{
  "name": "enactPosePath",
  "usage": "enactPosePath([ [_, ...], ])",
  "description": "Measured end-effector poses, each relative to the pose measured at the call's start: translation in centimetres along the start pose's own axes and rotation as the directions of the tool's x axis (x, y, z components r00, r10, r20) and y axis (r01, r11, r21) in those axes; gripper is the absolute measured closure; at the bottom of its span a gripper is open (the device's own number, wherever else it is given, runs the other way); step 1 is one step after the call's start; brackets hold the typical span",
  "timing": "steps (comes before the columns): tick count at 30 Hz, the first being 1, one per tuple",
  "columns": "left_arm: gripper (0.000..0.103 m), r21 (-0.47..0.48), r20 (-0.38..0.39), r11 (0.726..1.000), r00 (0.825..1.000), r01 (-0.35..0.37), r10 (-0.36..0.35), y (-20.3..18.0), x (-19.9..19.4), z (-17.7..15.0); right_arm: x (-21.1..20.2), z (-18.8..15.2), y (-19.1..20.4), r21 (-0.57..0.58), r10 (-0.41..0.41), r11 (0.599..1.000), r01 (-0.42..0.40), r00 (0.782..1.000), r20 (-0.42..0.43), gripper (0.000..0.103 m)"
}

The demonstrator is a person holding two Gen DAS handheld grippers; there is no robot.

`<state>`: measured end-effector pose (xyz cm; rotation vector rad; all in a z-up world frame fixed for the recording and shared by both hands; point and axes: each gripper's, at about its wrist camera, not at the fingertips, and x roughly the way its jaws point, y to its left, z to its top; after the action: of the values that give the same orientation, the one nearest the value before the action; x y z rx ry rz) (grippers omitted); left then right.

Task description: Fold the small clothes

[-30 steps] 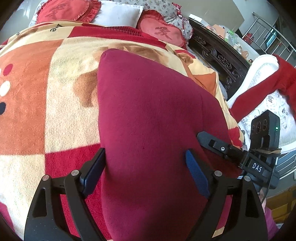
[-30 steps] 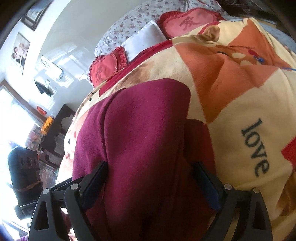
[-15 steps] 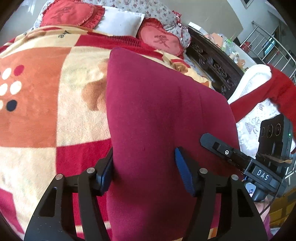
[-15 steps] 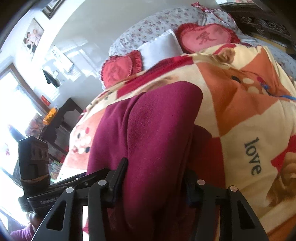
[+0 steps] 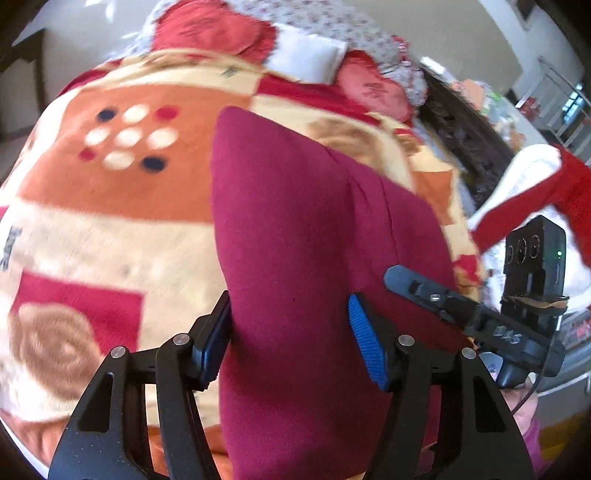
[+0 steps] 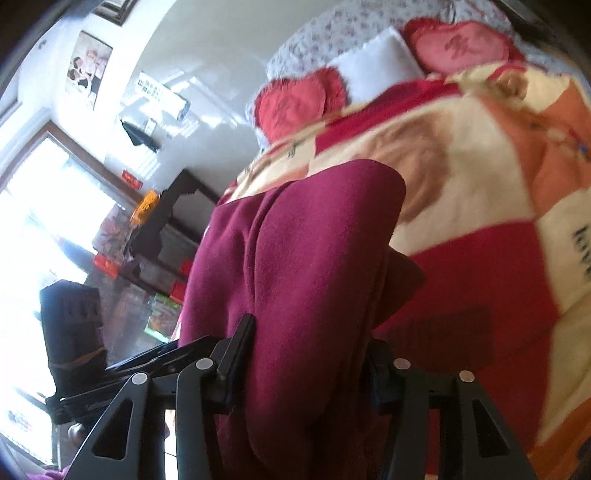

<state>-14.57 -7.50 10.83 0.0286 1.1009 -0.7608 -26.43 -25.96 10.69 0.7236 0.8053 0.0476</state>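
Observation:
A dark red fleece garment (image 5: 303, 229) hangs folded over, lifted above the patterned blanket (image 5: 110, 206) on the bed. My left gripper (image 5: 291, 343) is shut on its near edge, blue pads pressed against the cloth on both sides. My right gripper (image 6: 306, 354) is shut on the same garment (image 6: 306, 251) at its other side; its right finger is partly hidden by cloth. The right gripper also shows in the left wrist view (image 5: 480, 317), close to the right of the left one.
Red heart cushions (image 5: 210, 29) and a white pillow (image 5: 306, 55) lie at the head of the bed. A dark carved wooden frame (image 5: 465, 144) runs along the bed's right side, with a red and white garment (image 5: 535, 192) beyond it. A dark cabinet (image 6: 166, 229) stands by the window.
Both grippers have closed on the garment and lifted it up off the blanket. The views tilted up and back, so more of the bed and room shows.

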Motion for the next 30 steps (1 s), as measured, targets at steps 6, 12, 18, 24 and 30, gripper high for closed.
enactPosePath([
  [6, 0.041, -0.026, 0.007, 0.997, 0.997, -0.071, 0.071, 2.3, 1.4, -1.5, 2.3, -1.7, 0.0, -0.085, -0.177, 0.981, 0.175, 0.984, -0.021, 0.042],
  [12, 0.032, -0.021, 0.101, 0.995, 0.99, -0.095, 0.097, 1.8, -1.0, -1.9, -3.7, -2.1, 5.1, -0.248, -0.154, 0.952, 0.18, 0.981, 0.122, 0.046],
  [18, 0.032, -0.017, 0.118, 0.991, 0.983, -0.136, 0.137, 1.3, -2.2, -3.1, 1.1, -5.8, 6.7, -0.38, -0.251, 0.893, 0.241, 0.968, 0.026, 0.064],
  [24, 0.032, 0.0, 0.21, 0.983, 0.961, -0.186, 0.182, 0.6, -5.0, -4.1, 1.6, -7.4, 5.4, -0.367, -0.31, 0.88, 0.301, 0.95, 0.035, 0.065],
  [30, 0.032, 0.004, 0.286, 0.979, 0.938, -0.204, 0.195, -0.5, -7.4, -4.7, -3.4, -8.0, 8.9, -0.356, -0.299, 0.872, 0.336, 0.942, 0.154, 0.044],
])
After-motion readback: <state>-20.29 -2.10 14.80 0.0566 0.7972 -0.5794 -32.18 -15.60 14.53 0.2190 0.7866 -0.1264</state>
